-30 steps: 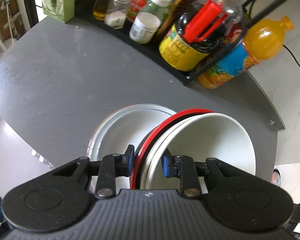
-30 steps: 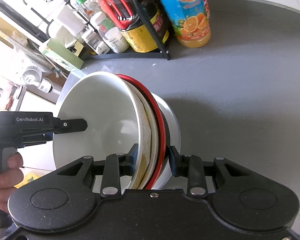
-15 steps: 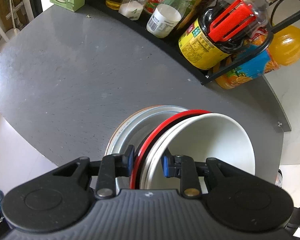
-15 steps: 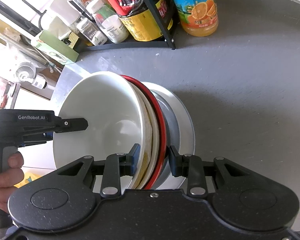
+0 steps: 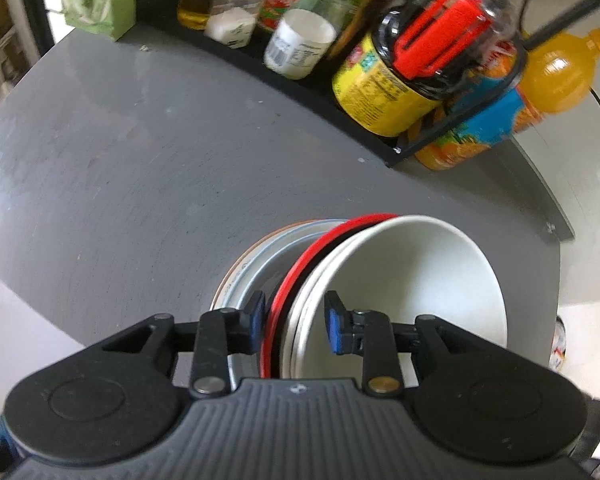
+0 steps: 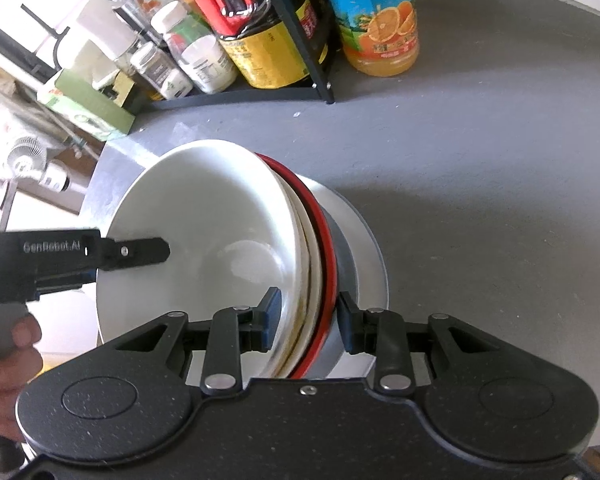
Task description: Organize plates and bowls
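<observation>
A tilted stack of bowls, a large white bowl nested in a red-rimmed bowl, sits over a white plate on the grey table. My left gripper is shut on the stack's near rims, one finger outside the red rim and one inside the white bowl. On the opposite side, the right gripper is shut on the same stack. The left gripper's finger shows in the right wrist view against the white bowl. I cannot tell whether the stack touches the plate.
A black wire rack holds soy sauce, jars and condiment bottles at the back. An orange juice bottle stands beside it. A green box is at the far left. A hand holds the left gripper.
Both grippers have kept hold of the bowl stack and shifted it over the plate; less plate shows on the left side, more on the right.
</observation>
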`<state>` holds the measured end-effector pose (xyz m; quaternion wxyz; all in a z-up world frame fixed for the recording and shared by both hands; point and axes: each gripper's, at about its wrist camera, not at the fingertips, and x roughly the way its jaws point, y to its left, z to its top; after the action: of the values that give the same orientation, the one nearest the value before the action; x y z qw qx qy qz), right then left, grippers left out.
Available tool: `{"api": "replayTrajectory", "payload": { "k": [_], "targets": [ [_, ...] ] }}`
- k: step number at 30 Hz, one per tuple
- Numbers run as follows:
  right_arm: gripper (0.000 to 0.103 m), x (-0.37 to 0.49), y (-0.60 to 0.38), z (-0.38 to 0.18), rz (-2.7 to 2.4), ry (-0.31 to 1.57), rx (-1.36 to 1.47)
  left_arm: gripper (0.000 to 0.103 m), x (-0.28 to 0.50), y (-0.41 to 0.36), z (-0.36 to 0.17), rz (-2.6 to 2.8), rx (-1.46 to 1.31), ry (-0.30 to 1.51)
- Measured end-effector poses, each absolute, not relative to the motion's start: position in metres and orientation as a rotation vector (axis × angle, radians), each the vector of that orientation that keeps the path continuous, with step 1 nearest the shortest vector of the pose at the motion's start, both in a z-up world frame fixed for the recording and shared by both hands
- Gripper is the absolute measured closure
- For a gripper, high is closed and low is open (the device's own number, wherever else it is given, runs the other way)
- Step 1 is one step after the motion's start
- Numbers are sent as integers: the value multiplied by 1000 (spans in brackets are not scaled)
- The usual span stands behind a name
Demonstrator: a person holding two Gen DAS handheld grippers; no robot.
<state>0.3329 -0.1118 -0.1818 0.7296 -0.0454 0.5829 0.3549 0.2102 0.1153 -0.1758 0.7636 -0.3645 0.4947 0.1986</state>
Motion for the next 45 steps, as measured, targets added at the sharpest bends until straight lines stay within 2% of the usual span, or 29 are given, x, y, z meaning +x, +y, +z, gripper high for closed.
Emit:
{"api": "replayTrajectory", "payload": {
  "k": [3,6,7,9,13,16,18,25,27,32,45],
  "targets": [
    [69,328,-110,-181,745,1252,-102,66,210,115,-175,376,-759,1067],
    [67,325,-110,-179,694,1239,-66,54,210,117,-166,358,-718,1030],
    [64,325,-111,-176,683,1227,-49,47,210,118,-162,360,-703,1023],
    [47,322,-114,-167,660,1188,-26,40,211,119,-154,347,-668,1006],
    [46,318,-124,-154,617,1139,-5,27,210,117,-136,335,-611,953],
    [34,310,-138,-142,601,1078,15,19,207,110,-127,348,-576,920],
    [22,304,-148,-135,590,1033,17,17,204,102,-122,342,-551,901],
    [9,279,-187,-116,600,910,34,9,177,67,-97,399,-491,842],
    [3,272,-201,-112,590,874,52,6,165,55,-88,408,-483,825],
    [0,254,-230,-103,603,833,62,1,136,21,-62,438,-455,810],
    [0,207,-278,-75,558,768,72,1,83,-28,-24,443,-423,743]
  ]
}}
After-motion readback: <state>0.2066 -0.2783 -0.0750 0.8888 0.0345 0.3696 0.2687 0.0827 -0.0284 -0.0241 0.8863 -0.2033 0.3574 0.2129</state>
